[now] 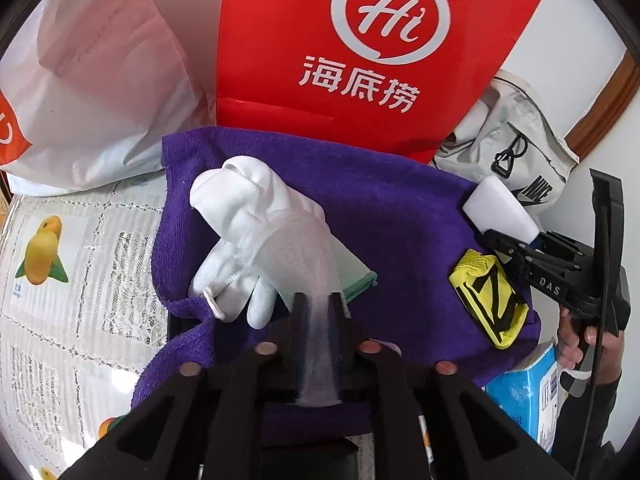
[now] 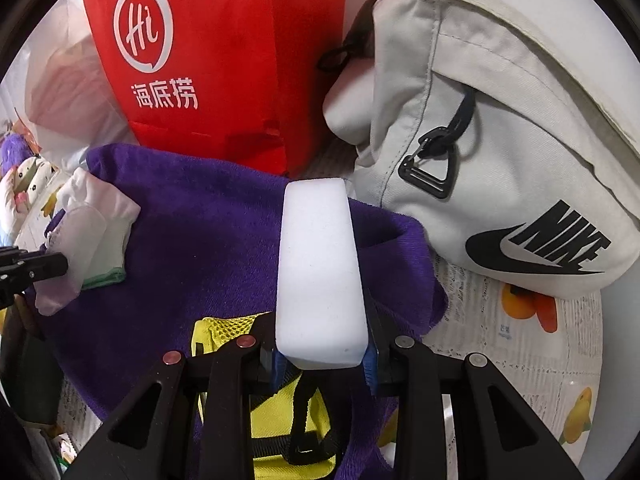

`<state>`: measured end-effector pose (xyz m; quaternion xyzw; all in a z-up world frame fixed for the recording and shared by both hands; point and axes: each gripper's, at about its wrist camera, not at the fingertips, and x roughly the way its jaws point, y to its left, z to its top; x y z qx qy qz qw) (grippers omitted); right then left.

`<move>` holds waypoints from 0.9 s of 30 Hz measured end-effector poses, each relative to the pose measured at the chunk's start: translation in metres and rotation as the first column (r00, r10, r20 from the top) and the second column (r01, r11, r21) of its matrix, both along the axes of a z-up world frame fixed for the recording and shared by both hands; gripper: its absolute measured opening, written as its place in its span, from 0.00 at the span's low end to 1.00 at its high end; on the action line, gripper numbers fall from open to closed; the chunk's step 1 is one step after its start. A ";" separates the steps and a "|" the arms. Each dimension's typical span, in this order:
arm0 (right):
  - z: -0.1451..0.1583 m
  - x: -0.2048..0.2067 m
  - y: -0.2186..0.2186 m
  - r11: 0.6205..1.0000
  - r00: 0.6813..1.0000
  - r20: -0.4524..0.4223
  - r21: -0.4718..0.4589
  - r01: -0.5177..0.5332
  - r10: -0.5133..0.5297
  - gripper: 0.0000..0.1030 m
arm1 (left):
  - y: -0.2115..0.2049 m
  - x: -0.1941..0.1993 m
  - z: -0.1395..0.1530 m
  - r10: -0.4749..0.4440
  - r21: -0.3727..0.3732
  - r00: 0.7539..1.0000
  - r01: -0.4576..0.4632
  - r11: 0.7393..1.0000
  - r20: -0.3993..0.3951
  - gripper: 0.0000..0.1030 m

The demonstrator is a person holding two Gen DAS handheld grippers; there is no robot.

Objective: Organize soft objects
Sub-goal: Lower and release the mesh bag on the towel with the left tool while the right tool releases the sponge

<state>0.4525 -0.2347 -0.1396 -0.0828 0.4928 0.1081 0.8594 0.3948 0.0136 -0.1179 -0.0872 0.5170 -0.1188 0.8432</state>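
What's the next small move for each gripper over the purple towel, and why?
Probably let go and lift both away. The left gripper has the thin white sock cuff between its jaws, and the white gloves already lie on the purple terry towel. The right gripper holds the white foam block over the same towel, beside the yellow mesh pouch.

Both grippers are black plastic: left gripper shows copper-coloured pivot rivets, right gripper blue pads and "DAS" lettering; dark sleeve.
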 end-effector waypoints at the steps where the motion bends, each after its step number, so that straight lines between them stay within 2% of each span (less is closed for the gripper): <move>1: 0.000 -0.001 0.002 1.000 1.000 -0.001 0.002 -0.004 0.004 0.45 | 0.000 0.001 -0.001 0.001 -0.003 1.000 -0.001 1.000 -0.005 0.23; 5: 0.001 -0.008 0.009 1.000 0.999 0.021 -0.004 -0.024 0.024 0.56 | 0.002 0.004 -0.005 0.009 -0.014 1.000 -0.009 1.000 -0.024 0.26; 6: 0.002 -0.010 0.010 1.000 0.999 0.033 -0.013 -0.027 0.027 0.60 | 0.003 0.004 -0.006 0.012 -0.017 1.000 -0.012 1.000 -0.029 0.33; 7: 0.005 -0.013 0.011 0.999 0.999 0.046 -0.019 -0.028 0.028 0.63 | 0.005 0.004 -0.006 0.018 -0.018 0.999 -0.019 1.000 -0.036 0.46; 9: 0.009 -0.018 0.012 0.999 0.998 0.060 -0.021 -0.026 0.027 0.65 | 0.008 0.001 -0.004 0.029 -0.013 0.999 -0.030 0.999 -0.032 0.60; 13: 0.018 -0.029 0.008 1.000 0.998 0.069 -0.004 -0.009 0.009 0.65 | 0.015 -0.006 0.005 0.045 -0.009 0.999 -0.045 0.999 -0.014 0.61; 19: 0.040 -0.065 -0.004 0.999 0.995 0.101 0.042 0.020 -0.024 0.65 | 0.027 -0.025 0.019 0.066 -0.003 0.998 -0.066 0.998 0.016 0.61; 27: 0.058 -0.119 0.000 0.994 0.991 0.122 0.099 0.039 -0.051 0.65 | 0.040 -0.070 0.041 0.084 -0.011 0.992 -0.084 0.996 0.090 0.61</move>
